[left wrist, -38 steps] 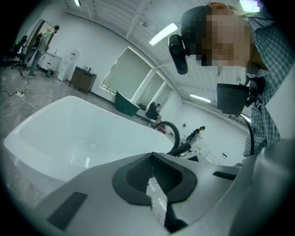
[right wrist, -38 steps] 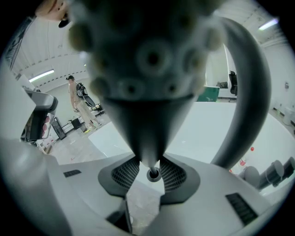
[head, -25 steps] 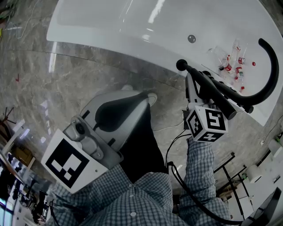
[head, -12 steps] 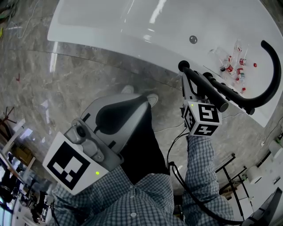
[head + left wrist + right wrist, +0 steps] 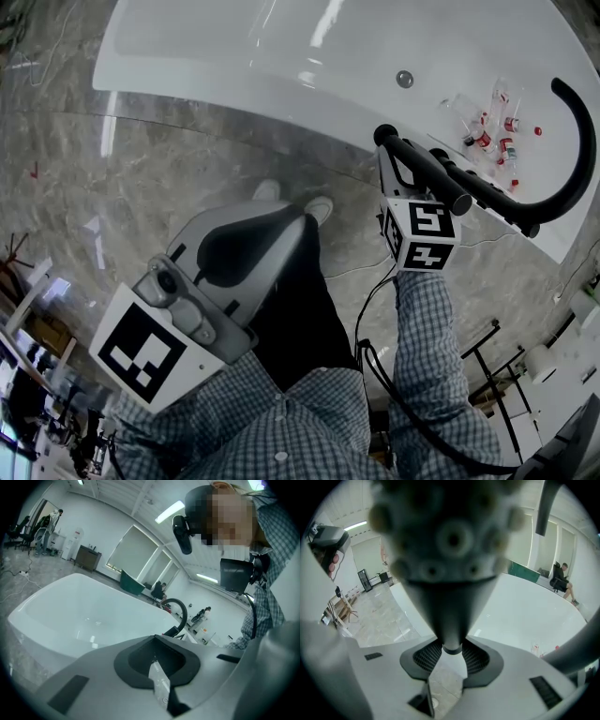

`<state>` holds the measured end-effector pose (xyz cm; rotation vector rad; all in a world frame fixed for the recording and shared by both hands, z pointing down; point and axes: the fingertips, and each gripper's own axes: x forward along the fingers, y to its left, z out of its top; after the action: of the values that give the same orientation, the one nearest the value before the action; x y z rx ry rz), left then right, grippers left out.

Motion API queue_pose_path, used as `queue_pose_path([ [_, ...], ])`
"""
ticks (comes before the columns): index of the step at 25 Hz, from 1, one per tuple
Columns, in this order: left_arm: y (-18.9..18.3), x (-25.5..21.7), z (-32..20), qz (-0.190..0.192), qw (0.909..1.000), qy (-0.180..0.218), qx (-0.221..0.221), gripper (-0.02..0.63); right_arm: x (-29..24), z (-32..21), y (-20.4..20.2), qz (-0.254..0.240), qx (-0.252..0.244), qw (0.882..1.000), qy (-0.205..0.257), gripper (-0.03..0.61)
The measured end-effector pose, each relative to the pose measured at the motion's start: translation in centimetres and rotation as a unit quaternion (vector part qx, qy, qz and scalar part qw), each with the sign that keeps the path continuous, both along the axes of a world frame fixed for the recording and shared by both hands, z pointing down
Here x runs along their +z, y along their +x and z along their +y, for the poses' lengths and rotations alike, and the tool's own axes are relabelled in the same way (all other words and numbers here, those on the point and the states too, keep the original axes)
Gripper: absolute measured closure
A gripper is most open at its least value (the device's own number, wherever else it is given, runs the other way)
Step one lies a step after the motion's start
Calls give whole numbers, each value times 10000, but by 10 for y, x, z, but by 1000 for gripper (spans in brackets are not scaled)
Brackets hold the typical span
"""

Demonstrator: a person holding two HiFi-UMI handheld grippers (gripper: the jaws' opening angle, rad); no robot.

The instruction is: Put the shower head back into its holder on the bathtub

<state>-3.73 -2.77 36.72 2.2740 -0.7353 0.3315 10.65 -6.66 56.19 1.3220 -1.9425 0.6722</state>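
The black shower head is a long wand, and my right gripper is shut on it, just in front of the white bathtub's rim. Its knob end lies over the rim. In the right gripper view the nozzle face of the shower head fills the top. Its narrow neck sits between the pads of the right gripper. My left gripper hangs low over the floor, shut with nothing in it. No holder can be made out on the tub ledge.
A curved black spout arches over the tub's right end, also seen as the spout. Several small red-capped bottles lie on the ledge beside a round chrome fitting. Marble floor, the person's shoes and a cable lie below.
My right gripper has sunk toward the tub rim with the shower head and rolled a little; its marker cube now sits nearer the rim. The left gripper has barely moved.
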Motion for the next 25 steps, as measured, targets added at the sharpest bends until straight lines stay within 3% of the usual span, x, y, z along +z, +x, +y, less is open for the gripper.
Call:
queue_pose_path([
  [14, -7, 4, 2, 22, 10000, -52, -48, 604, 18, -4, -5, 461, -213, 9982, -332, 451],
  [25, -12, -1, 5, 129, 9999, -41, -102, 604, 22, -7, -10, 472, -637, 9947, -658, 451],
])
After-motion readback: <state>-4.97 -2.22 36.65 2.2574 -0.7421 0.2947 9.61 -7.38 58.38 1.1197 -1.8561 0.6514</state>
